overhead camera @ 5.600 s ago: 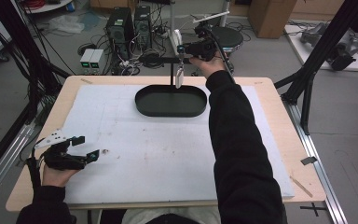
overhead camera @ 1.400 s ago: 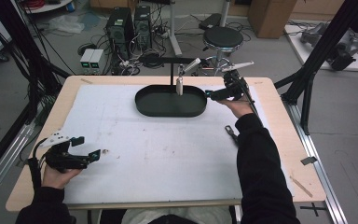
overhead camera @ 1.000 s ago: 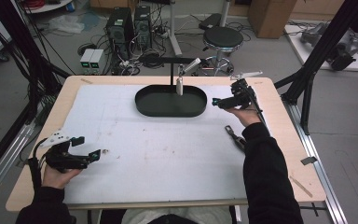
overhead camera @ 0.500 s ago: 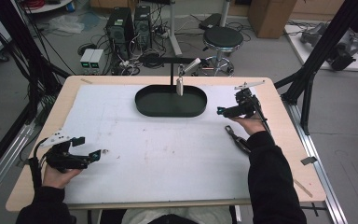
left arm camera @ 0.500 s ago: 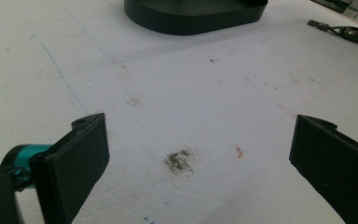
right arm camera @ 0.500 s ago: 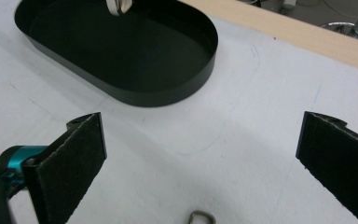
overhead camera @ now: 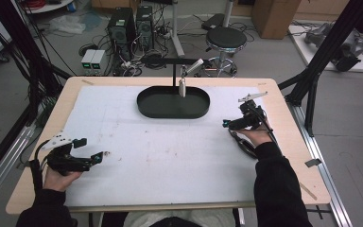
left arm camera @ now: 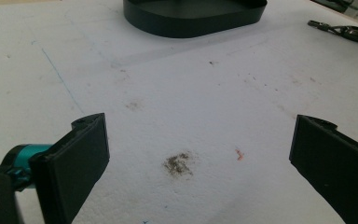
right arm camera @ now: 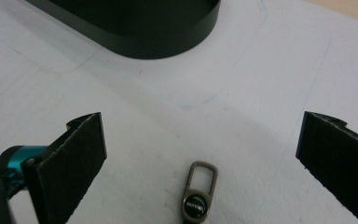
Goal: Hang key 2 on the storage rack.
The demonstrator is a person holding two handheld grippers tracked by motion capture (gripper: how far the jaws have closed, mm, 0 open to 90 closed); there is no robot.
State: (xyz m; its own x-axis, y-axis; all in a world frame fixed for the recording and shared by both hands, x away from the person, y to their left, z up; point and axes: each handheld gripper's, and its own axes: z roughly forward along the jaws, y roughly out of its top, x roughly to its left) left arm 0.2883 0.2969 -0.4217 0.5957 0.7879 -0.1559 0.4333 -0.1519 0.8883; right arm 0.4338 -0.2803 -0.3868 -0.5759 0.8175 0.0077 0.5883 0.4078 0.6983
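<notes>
The key clip (right arm camera: 197,192), a small metal carabiner with a dark strap trailing behind it, lies flat on the white sheet at the right side of the table (overhead camera: 283,101), well short of the black oval tray (overhead camera: 173,102). In the right gripper view it sits between the two jaws, low in the frame. The right gripper (overhead camera: 231,124) hangs just above it with its jaws spread wide and nothing in them. A few seconds ago that hand was far out past the tray near the stand; since then it has drawn back across the table and come down over the clip, so a pick-up looks imminent, probably for a move toward the tray. The left gripper (overhead camera: 100,156) rests at the near left corner, jaws wide apart over bare, smudged sheet, unchanged throughout.
</notes>
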